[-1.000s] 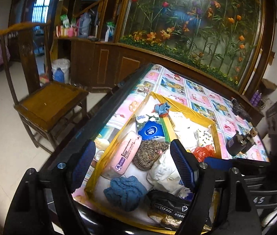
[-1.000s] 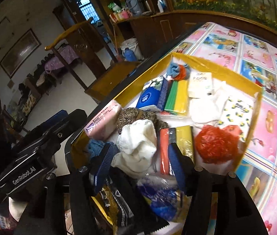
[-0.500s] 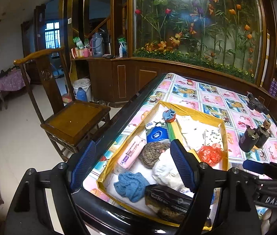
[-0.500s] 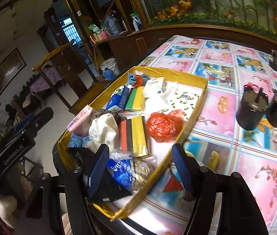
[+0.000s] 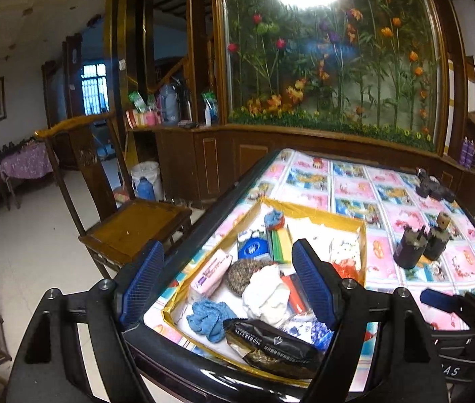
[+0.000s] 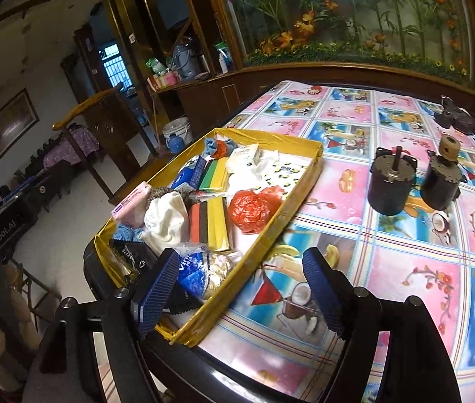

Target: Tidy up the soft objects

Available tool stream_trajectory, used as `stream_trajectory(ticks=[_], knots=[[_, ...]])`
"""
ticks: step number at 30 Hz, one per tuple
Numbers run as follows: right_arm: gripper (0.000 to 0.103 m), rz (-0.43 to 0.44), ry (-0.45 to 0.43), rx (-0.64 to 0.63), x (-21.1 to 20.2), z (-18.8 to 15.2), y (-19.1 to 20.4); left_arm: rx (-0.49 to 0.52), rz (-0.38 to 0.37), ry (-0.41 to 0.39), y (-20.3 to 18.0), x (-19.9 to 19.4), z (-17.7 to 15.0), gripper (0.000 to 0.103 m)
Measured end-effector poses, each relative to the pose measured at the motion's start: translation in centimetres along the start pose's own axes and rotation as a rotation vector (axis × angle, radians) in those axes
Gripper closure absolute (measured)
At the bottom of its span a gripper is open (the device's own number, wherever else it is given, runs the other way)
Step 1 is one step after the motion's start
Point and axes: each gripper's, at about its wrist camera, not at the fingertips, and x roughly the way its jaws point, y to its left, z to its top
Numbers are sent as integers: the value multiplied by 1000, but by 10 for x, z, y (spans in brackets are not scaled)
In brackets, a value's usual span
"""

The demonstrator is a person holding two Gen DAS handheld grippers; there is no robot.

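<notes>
Two empty grippers above a yellow tray of soft goods.

From the left wrist we see our left gripper (image 5: 227, 288) with its blue pads spread wide and nothing between them, held over the near end of the yellow tray (image 5: 308, 213) on the patterned tablecloth (image 5: 355, 184); inside lie a blue cloth (image 5: 209, 315), a white cloth (image 5: 266, 294), a pink pack (image 5: 212, 270) and a black packet (image 5: 271, 344). A wooden chair (image 5: 133, 225) stands left of the table. From the right wrist we see our right gripper (image 6: 239, 294), its jaws opening and gripping nothing, straddling the tray's near right wall; a red bag (image 6: 249, 210) and striped sponges (image 6: 209, 221) sit in the tray, while two dark motors (image 6: 412, 181) stand well apart on the cloth.
</notes>
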Motion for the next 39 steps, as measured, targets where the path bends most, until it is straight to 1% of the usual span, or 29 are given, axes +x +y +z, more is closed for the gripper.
stream_trajectory(ticks=[1,2,3,4,5,6,7,9,10,11,14,15,17,19,21,24,26,30,32,34,36,38,39], knots=[[25,-3,-7,1,-3,-2,-1,-6,13,-30,-1,-5,0,24],[25,-9,-18,-2,-7,-5,-2,-16,32,-80,-1,-15,0,23],[25,-18,-33,-10,-11,-8,-2,-24,40,-130,-2,-23,-1,14],[24,-26,-45,-18,-14,-10,-1,-33,31,-188,-2,-32,-3,9],[21,-38,-58,-30,-17,-12,-1,-34,11,-219,-2,-38,-4,0],[18,-53,-69,-44,-20,-15,0,-26,-10,-212,-2,-38,-6,0],[17,-69,-74,-56,-23,-17,1,1,-4,-179,-3,-34,-9,0],[17,-92,-80,-72,-28,-21,-1,84,77,-109,-5,-21,-19,0],[17,-96,-83,-69,-31,-22,-4,117,104,-71,-3,-15,-28,0],[17,-98,-87,-55,-35,-24,-9,138,114,-37,-1,-11,-35,0],[16,-101,-95,-3,-41,-27,-28,204,123,99,2,2,-64,0],[16,-99,-94,20,-42,-28,-35,225,111,144,-1,7,-74,0],[16,-86,-81,65,-39,-28,-47,263,84,207,-13,14,-91,0],[16,-73,-67,101,-35,-28,-55,296,59,243,-30,23,-97,0],[16,-65,-61,120,-34,-27,-60,299,50,239,-44,31,-94,0],[16,-65,-65,134,-36,-26,-68,274,43,228,-61,43,-80,0],[16,-68,-70,146,-37,-27,-73,267,35,217,-73,48,-77,0],[16,-69,-71,187,-35,-28,-85,296,-2,179,-105,59,-72,0],[16,-66,-68,205,-33,-28,-90,305,-29,170,-112,56,-70,0],[16,-69,-62,205,-31,-28,-92,326,-58,142,-108,41,-67,0],[16,-73,-65,201,-31,-28,-94,353,-70,120,-92,25,-65,0],[16,-77,-66,209,-28,-27,-99,355,-103,131,-72,17,-66,0],[16,-75,-65,218,-26,-27,-102,344,-108,157,-59,14,-69,0]])
